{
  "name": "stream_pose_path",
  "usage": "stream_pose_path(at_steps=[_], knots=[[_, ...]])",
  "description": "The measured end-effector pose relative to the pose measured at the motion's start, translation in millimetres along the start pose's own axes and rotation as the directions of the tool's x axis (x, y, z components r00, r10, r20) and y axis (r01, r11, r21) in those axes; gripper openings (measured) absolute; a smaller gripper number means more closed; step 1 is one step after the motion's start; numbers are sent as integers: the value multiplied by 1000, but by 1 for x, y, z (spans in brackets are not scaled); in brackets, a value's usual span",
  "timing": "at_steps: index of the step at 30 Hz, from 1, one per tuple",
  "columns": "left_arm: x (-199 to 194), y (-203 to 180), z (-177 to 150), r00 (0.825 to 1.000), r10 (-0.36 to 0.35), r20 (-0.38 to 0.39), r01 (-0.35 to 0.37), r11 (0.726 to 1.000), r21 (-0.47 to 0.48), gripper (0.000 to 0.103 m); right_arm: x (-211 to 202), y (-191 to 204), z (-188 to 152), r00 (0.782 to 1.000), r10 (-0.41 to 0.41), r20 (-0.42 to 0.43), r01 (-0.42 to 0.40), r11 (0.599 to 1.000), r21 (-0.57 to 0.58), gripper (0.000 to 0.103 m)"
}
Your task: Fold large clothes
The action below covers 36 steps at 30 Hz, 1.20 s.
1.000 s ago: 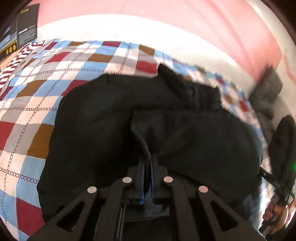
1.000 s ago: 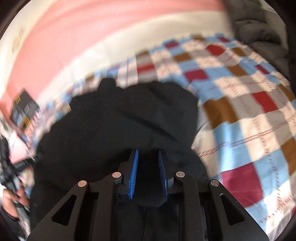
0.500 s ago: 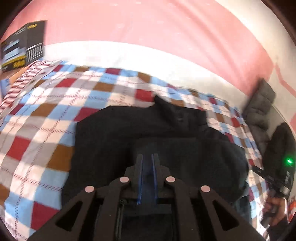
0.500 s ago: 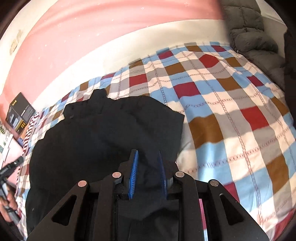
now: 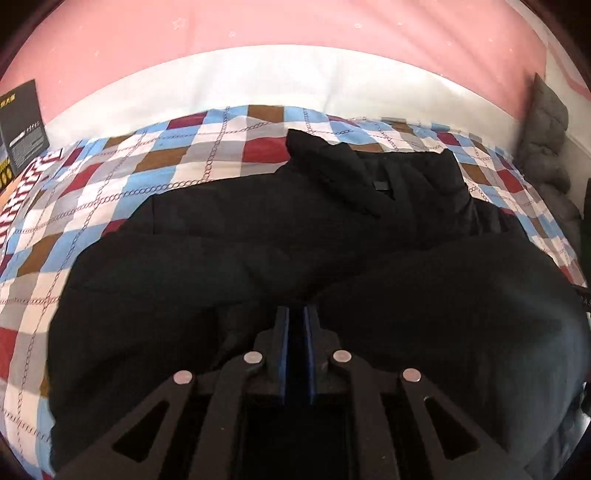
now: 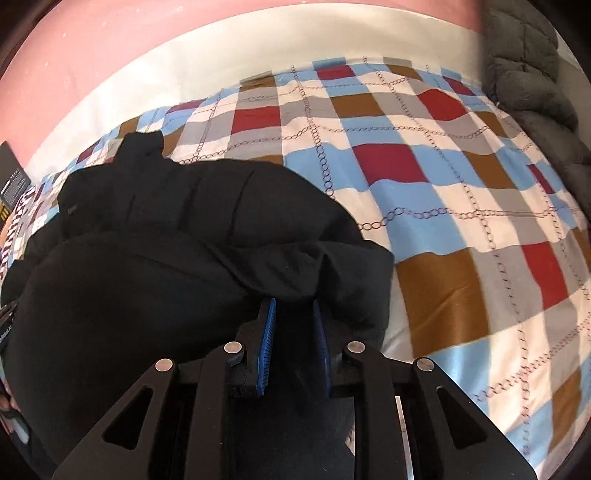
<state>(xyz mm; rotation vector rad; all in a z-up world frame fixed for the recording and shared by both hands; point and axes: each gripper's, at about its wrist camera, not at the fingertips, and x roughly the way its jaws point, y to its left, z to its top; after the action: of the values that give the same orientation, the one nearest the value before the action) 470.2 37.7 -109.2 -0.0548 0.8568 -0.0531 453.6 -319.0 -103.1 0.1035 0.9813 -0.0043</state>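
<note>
A large black jacket (image 5: pixel 258 266) is lying spread over a checked bedspread (image 5: pixel 192 155), filling the middle and lower part of the left wrist view and the left and centre of the right wrist view (image 6: pixel 155 266). In the left view, the left gripper (image 5: pixel 295 314) is sitting at the bottom centre of the frame with its blue-lined fingers (image 5: pixel 282 343) drawn close together, only a narrow dark slot showing between them, and a fold of the black cloth is running into that slot, so it is pinching the jacket's near edge. In the right view, the right gripper (image 6: pixel 293 306) is likewise sitting at the bottom centre, its blue ribbed pads (image 6: pixel 266 343) standing a little further apart, with bunched black fabric filling the gap between them; it is gripping the jacket too. The near edge of the jacket is rising in a puffed roll just in front of both grippers, while its collar end is pointing toward the top of the frame, near the far side of the bedspread. A white band of sheet (image 5: pixel 295 77) is running along the upper part of the frame, with a pink wall (image 5: pixel 295 26) above it. A dark box (image 5: pixel 22 125) is standing at the upper left edge of the left view, and a grey quilted blanket (image 6: pixel 532 66) is lying heaped at the upper right of the right view. The red, brown, blue and grey squares of the bedspread (image 6: pixel 461 192) are covering the right half of the right view.
</note>
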Motion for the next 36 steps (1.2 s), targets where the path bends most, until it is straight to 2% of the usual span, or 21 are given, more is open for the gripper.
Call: stream_pose_path(at_steps=[2,3,5,7,9,11,14,17,20,23,26,28,31,33,36], knots=[[-22,6,-1,1000,-28,9,28,999,-31,10,-23,1,-3,999,19,43,-19,1000,1,20],[-37,10,-4,999,-46,28,47,998,-44,10,-45,0,-12,994,69,81,-70,998,4,20],[-70,16,-17,994,-85,74,89,995,-52,10,-68,2,-26,987,115,113,-116,993,-5,22],[-89,16,-35,989,-119,88,123,992,-38,10,-83,10,-49,982,151,112,-148,988,-34,22],[-86,9,-52,991,-118,55,118,993,2,10,-75,18,-68,982,174,68,-172,984,-39,22],[-67,9,-60,996,-86,2,86,996,17,10,-57,23,-77,988,150,24,-149,988,-51,22],[-57,20,-57,998,-64,-13,63,998,-26,10,-51,22,-76,989,145,4,-145,989,-33,22],[-69,30,-55,998,-69,-2,68,994,-81,10,-78,24,-74,987,153,52,-150,987,-48,22],[-76,39,-65,999,-50,16,51,995,-80,10,-89,15,-81,988,128,85,-125,991,-45,22],[-59,51,-74,998,-49,-34,45,992,-117,11,-59,2,-90,994,108,-18,-108,994,-17,22],[-72,53,-70,999,-36,-33,31,988,-148,11,-68,3,-87,995,101,-3,-101,995,6,23],[-91,54,-71,999,-52,-15,49,986,-157,11,-84,6,-86,993,120,12,-120,993,8,23],[-123,54,-82,998,-56,13,57,990,-127,11,-115,11,-95,989,142,45,-141,990,-23,23],[-142,54,-92,998,-62,18,64,992,-109,11,-133,14,-103,986,152,63,-150,988,-35,28],[-170,53,-108,997,-74,20,76,992,-98,11,-158,17,-118,980,180,83,-178,984,-33,47]])
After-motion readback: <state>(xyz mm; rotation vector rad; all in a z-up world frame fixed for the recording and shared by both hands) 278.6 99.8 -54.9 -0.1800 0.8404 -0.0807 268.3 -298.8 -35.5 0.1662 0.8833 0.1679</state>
